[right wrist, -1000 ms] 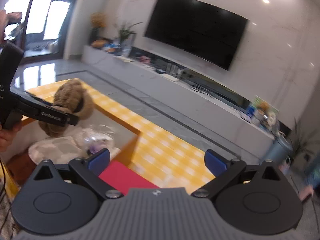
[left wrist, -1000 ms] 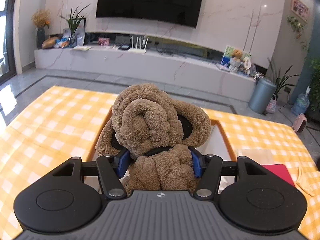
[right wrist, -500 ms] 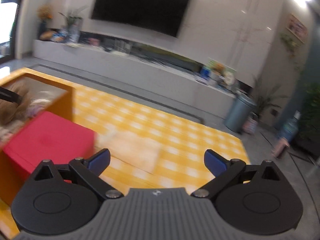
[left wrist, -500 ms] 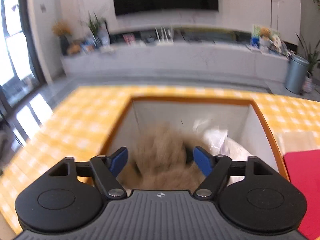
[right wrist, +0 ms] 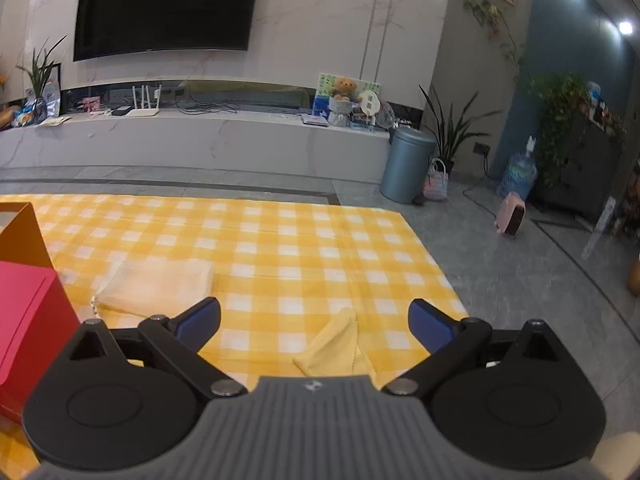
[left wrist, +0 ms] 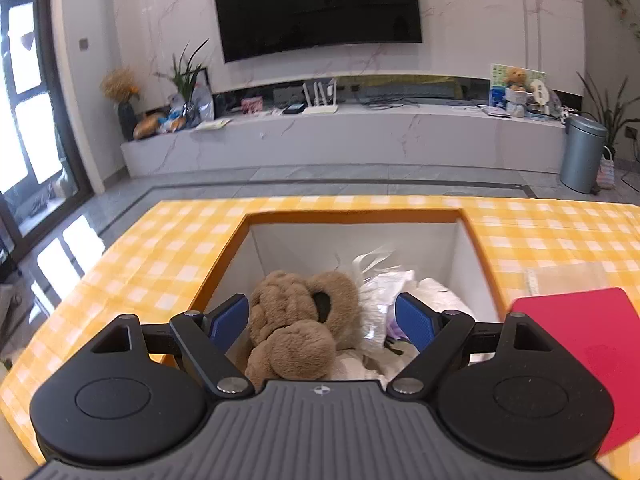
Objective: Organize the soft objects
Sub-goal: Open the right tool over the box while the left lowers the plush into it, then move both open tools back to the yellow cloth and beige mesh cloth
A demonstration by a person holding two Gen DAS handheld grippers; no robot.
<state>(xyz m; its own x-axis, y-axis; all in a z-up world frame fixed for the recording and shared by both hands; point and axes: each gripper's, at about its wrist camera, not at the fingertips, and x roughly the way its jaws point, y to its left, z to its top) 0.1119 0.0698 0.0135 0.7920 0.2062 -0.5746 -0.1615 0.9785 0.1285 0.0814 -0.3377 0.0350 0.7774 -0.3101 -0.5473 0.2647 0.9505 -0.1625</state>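
In the left wrist view a brown plush toy [left wrist: 298, 320] lies inside an orange-rimmed white box [left wrist: 352, 216], beside a clear plastic bag [left wrist: 380, 284] and white soft items [left wrist: 440, 296]. My left gripper [left wrist: 322, 320] is open and empty just above the toy. In the right wrist view my right gripper [right wrist: 314, 320] is open and empty over the yellow checked tablecloth [right wrist: 280, 248]. A folded yellow cloth [right wrist: 336, 348] lies between its fingers. A flat clear packet [right wrist: 156, 284] lies farther left.
A red box [right wrist: 28, 312] stands at the left in the right wrist view, and it also shows in the left wrist view [left wrist: 588, 344] right of the white box. The table's right edge [right wrist: 432, 256] drops to a grey floor. A clear packet [left wrist: 568, 276] lies behind the red box.
My left gripper has opened and let go of the plush toy, which dropped into the box. My right gripper has swung right, from the box to over the yellow cloth.
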